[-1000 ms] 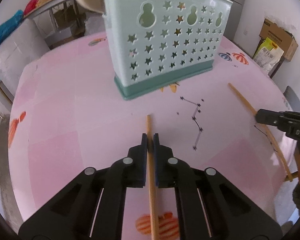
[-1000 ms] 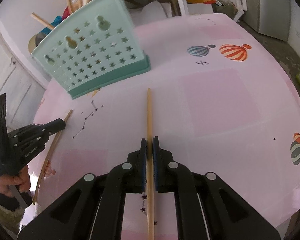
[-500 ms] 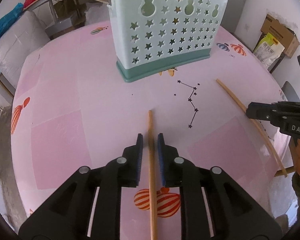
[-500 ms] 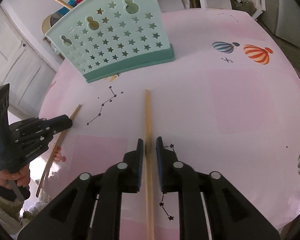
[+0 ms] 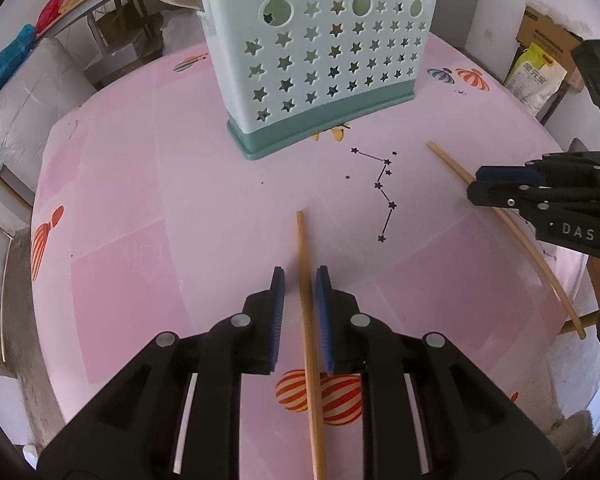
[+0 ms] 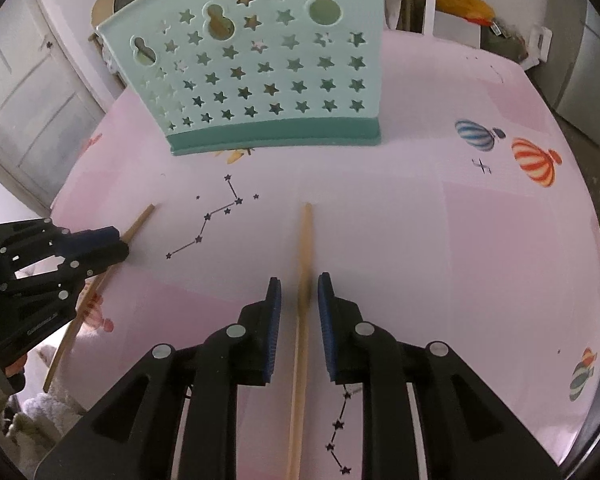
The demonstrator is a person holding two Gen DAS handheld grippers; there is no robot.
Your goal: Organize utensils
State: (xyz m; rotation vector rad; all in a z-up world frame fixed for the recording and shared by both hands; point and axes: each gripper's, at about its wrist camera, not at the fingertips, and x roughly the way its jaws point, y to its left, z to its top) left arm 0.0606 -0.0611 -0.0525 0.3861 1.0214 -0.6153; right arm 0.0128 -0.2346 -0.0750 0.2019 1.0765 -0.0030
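A mint-green utensil basket (image 5: 320,60) with star holes stands upright on the pink table; it also shows in the right wrist view (image 6: 260,72), with wooden sticks poking out of its top. My left gripper (image 5: 300,276) is open, and a wooden chopstick (image 5: 306,300) lies between its jaws, free of the pads. My right gripper (image 6: 299,282) is open around a second wooden chopstick (image 6: 303,280), also loose. The right gripper shows in the left wrist view (image 5: 540,192), and the left gripper shows in the right wrist view (image 6: 60,256).
The round pink tablecloth (image 5: 140,220) carries balloon and star prints. A cardboard box and a yellow bag (image 5: 536,76) stand beyond the right table edge. A grey sofa (image 5: 28,96) is at the left. White doors (image 6: 28,92) are behind the table.
Both grippers went from shut on their chopsticks to open. Both chopsticks now lie loose between the jaws, and both grippers have come nearer the basket.
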